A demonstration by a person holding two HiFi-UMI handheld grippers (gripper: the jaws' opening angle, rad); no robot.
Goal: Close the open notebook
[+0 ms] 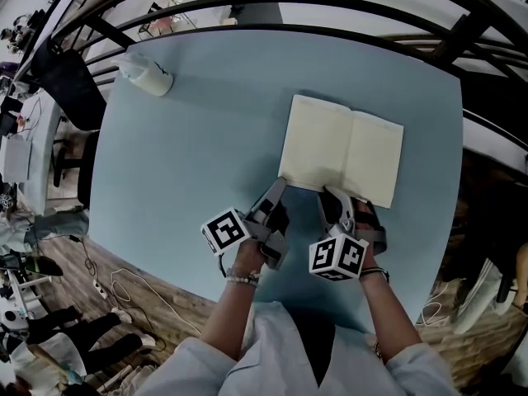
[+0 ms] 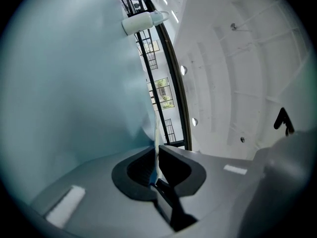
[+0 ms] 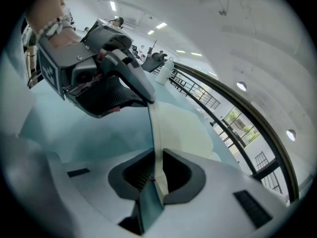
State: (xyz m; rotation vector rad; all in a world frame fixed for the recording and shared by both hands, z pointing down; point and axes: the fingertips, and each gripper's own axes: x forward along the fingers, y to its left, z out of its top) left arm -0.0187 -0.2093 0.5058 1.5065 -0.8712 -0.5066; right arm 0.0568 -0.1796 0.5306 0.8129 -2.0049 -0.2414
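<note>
Now: both grippers are clamping the near edge of the notebook [image 1: 342, 147]; the fold itself isn't happening yet, judging by how flat it's lying.
Notebook: lying open on the table [image 1: 190, 155], right of centre, cream pages facing up.
Left gripper [image 1: 279, 188]: jaws nearly together, pinching a thin sheet edge at the near-left corner.
Right gripper [image 1: 332, 196]: jaws nearly together, pinching the same edge, just left of the spine.
Layer held: can't tell whether they're holding one page or the cover as well.
Bottle [image 1: 147, 77]: lying at the far-left corner, well apart, not getting in the way.
Risk 1: if they're only holding a page, the swing is likely just turning a leaf and the book is staying open.
Risk 2: if the grippers are arcing out of sync, they're twisting the edge, which could crease or tear it between the two pinches.
Risk 3: a pinch this thin could be slipping mid-swing, letting the left half flop back.
Risk 4: nothing is pinning the right half, so any sideways pull is probably dragging the whole book across the table instead of folding it.
Risk 5: the right gripper is sitting close to the spine and could end up trapped between the halves.
</note>
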